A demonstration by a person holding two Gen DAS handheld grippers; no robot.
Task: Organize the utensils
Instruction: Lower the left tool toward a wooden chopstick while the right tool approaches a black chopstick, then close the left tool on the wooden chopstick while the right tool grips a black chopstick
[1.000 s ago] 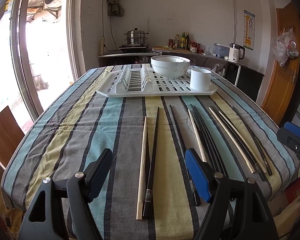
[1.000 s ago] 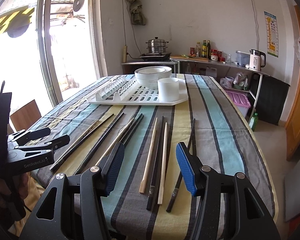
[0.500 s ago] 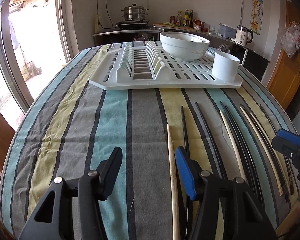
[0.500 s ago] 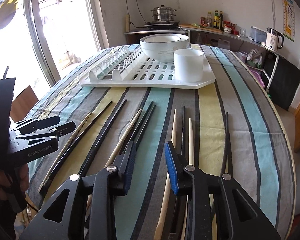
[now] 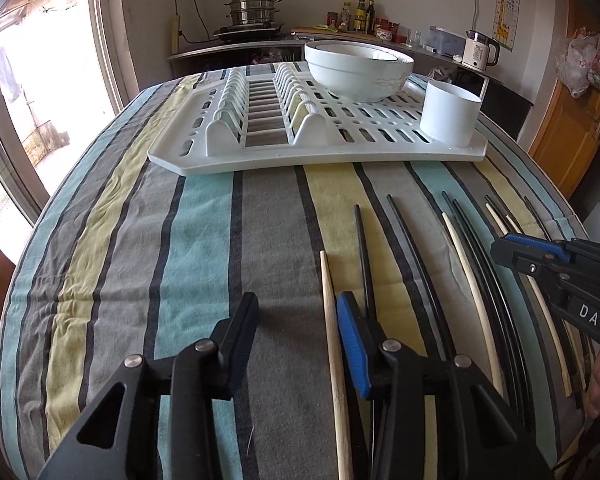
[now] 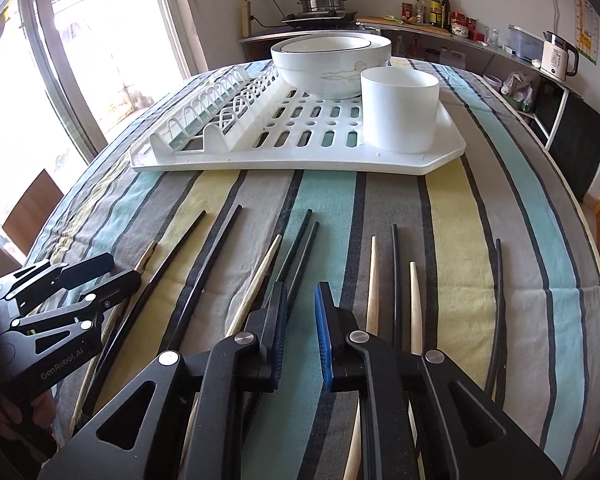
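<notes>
Several black and pale wooden chopsticks lie side by side on the striped tablecloth. My left gripper (image 5: 298, 312) is open, low over the cloth, with a wooden chopstick (image 5: 332, 344) just inside its blue right finger. My right gripper (image 6: 300, 308) is open with a narrow gap, empty, above black chopsticks (image 6: 304, 248) and beside a wooden one (image 6: 256, 284). A white cylindrical holder (image 6: 398, 110) stands on the white drying rack (image 6: 444, 156); the holder also shows in the left wrist view (image 5: 450, 114). The left gripper shows in the right wrist view (image 6: 96, 276), the right one in the left wrist view (image 5: 508, 250).
A stack of white bowls (image 6: 332, 60) sits on the rack behind the holder. A counter with a steamer pot (image 5: 254, 8), bottles and a kettle (image 5: 478, 50) runs along the back wall. A large window is on the left, a wooden door (image 5: 568, 128) on the right.
Both grippers have moved forward and lower over the chopsticks, toward the rack. Both jaw gaps have narrowed, the right one most.
</notes>
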